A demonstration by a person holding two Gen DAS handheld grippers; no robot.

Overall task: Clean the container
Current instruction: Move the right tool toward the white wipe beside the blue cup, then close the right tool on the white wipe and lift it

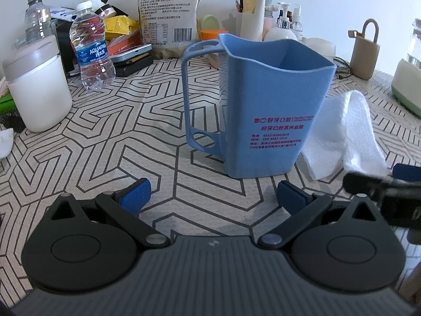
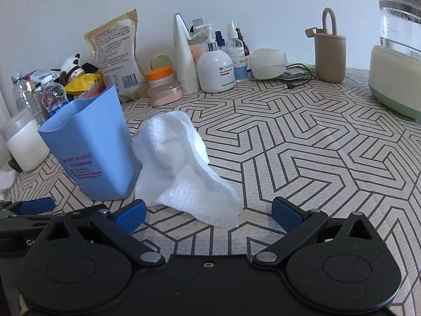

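Note:
A blue plastic container (image 1: 265,100) with a side handle and red print stands upright on the patterned tablecloth; in the right wrist view the container (image 2: 89,147) is at the left. A crumpled white cloth (image 2: 181,166) lies on the table just right of it, touching its base; the cloth (image 1: 344,139) also shows in the left wrist view. My left gripper (image 1: 213,197) is open, just short of the container, with nothing between its fingers. My right gripper (image 2: 209,214) is open right in front of the cloth's near edge, holding nothing.
The back of the table is crowded: water bottles (image 1: 90,50), a white jar (image 1: 36,87), a snack bag (image 1: 168,13), lotion bottles (image 2: 215,68), a tan case (image 2: 330,58) and a kettle base (image 2: 394,76). Bare tablecloth (image 2: 302,144) lies right of the cloth.

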